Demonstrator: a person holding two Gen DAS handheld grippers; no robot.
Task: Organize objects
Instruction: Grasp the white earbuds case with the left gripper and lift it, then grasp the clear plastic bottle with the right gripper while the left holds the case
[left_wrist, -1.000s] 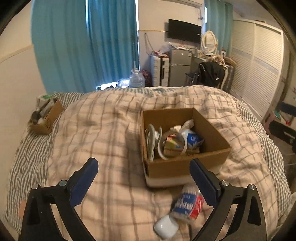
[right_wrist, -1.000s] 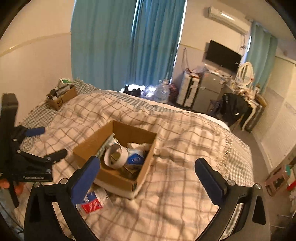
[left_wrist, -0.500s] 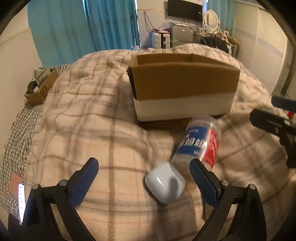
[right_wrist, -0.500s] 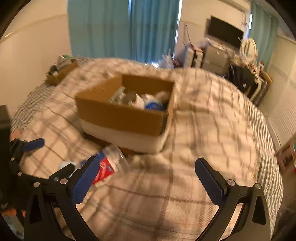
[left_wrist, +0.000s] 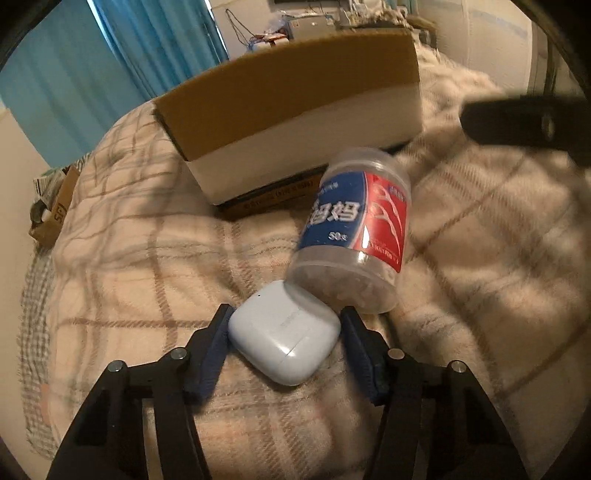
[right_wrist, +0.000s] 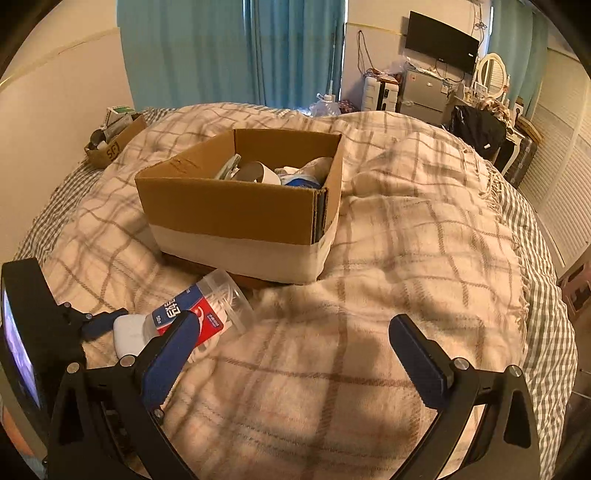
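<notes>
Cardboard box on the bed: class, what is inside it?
The cardboard box holds a tape roll, a blue-and-white packet and crumpled white material. Its walls hide everything lower.

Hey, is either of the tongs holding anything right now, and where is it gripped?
The left tongs are shut on the white earbud case, pinching its two opposite sides. The right tongs are open, holding nothing.

Earbud case (left_wrist: 283, 334) on blanket (left_wrist: 480, 236) between left gripper (left_wrist: 284, 345) pads, touching floss jar (left_wrist: 352, 230) lying just beyond; cardboard box (right_wrist: 236, 206) behind jar; right gripper (right_wrist: 291, 354) to jar's right; small box (right_wrist: 110, 146) far left.
</notes>
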